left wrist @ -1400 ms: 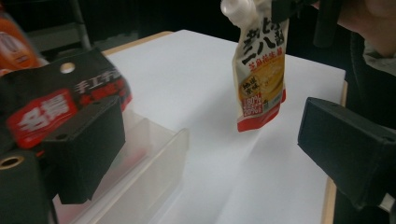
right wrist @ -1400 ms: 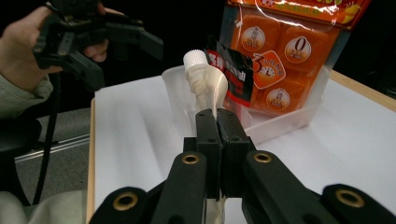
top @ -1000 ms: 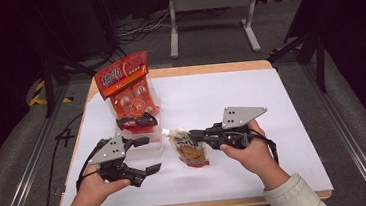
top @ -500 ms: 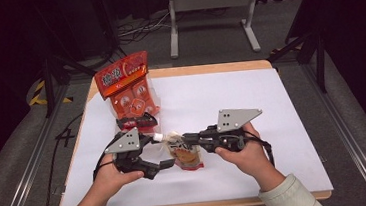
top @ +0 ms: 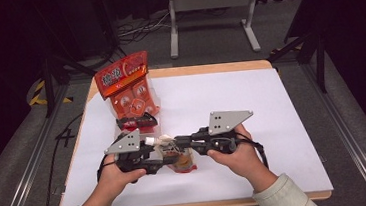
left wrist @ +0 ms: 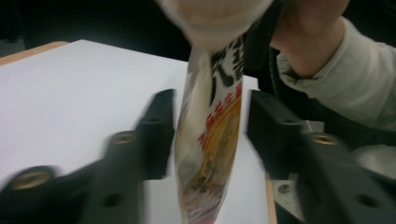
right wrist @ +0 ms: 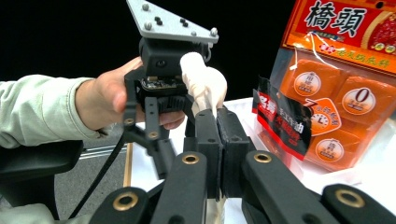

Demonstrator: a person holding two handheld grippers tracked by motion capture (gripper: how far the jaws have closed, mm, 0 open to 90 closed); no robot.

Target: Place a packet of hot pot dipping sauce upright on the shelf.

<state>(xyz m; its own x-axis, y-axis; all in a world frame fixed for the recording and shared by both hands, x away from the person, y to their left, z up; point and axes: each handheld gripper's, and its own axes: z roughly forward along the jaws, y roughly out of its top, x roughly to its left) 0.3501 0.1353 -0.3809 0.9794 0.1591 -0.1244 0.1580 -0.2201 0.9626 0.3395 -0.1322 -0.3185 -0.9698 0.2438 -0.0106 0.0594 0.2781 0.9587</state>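
Note:
A small snack packet (top: 181, 161) with orange print hangs above the white table sheet (top: 271, 105). My right gripper (top: 174, 143) is shut on the packet's twisted white top (right wrist: 204, 84), its jaws (right wrist: 217, 119) pressed together on it. My left gripper (top: 168, 154) comes in from the left, and its jaws have just been closing. In the left gripper view the packet (left wrist: 210, 154) hangs between the two black jaws of the left gripper (left wrist: 212, 126). They stand close on either side of it, with a thin gap on the right.
A large orange bag of wrapped snacks (top: 128, 90) stands at the table's back left, with a dark red packet (top: 136, 122) leaning at its foot. In the right gripper view the bag (right wrist: 345, 93) is close on the right. A metal stand (top: 211, 15) sits on the floor beyond the table.
My left gripper has moved right, up to the packet, and its jaws have narrowed around it. My right gripper has stayed shut on the packet's top and barely moved.

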